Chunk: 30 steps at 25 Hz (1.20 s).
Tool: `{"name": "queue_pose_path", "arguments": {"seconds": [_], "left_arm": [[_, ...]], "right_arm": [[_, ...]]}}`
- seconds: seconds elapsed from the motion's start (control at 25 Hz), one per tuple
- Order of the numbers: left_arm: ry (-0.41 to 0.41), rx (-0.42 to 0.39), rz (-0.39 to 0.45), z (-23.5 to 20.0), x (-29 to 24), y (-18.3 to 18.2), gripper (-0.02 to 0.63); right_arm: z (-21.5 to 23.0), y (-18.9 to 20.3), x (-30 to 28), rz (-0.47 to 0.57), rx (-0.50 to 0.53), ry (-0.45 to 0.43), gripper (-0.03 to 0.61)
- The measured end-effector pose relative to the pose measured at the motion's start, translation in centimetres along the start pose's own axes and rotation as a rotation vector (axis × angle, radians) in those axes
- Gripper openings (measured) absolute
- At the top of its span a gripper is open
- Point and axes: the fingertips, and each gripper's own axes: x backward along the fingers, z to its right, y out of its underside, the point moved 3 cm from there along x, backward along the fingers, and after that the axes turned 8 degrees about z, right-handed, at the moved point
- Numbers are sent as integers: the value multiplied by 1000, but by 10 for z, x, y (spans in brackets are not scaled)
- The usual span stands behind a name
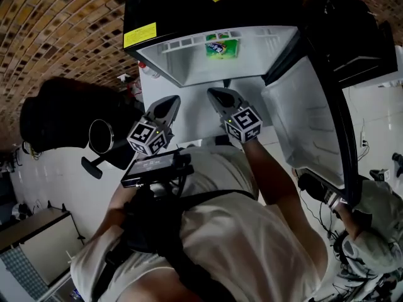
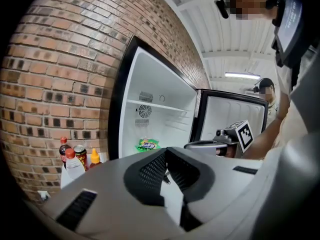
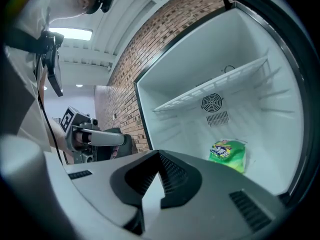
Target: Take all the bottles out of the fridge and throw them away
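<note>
Brick wall (image 2: 50,59) backs the open fridge (image 1: 264,55), only a green packet (image 1: 221,48) inside; bottles (image 2: 73,166) stand beside it. Left gripper (image 1: 170,100) and right gripper (image 1: 217,93): jaws closed, empty. Binning likely remains: open, grasp a bottle.

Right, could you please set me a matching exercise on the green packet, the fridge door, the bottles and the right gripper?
Things:
1. green packet
2. fridge door
3. bottles
4. right gripper

States or places:
A. swung open
B. shut, with nothing in it
C. inside the fridge, under the shelf
D. outside, beside the brick wall

Pairs: 1-C, 2-A, 3-D, 4-B.
</note>
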Motion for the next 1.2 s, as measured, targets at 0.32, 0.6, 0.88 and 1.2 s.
{"name": "queue_pose_path", "arguments": {"seconds": [0.32,0.6,0.88,1.2], "left_arm": [[11,-25,13,-31,-6,-9,0],[20,-25,10,-31,-13,-13,0],[14,-50,1,-30,-9,-13,0],[-63,-56,9,-39,14,-17,0]], "right_arm": [[2,-5,-22,25,12,26,3],[17,-1,-18,0,16,83,3],[59,19,-18,-77,79,180,29],[125,22,-61,-300,440,235,160]]}}
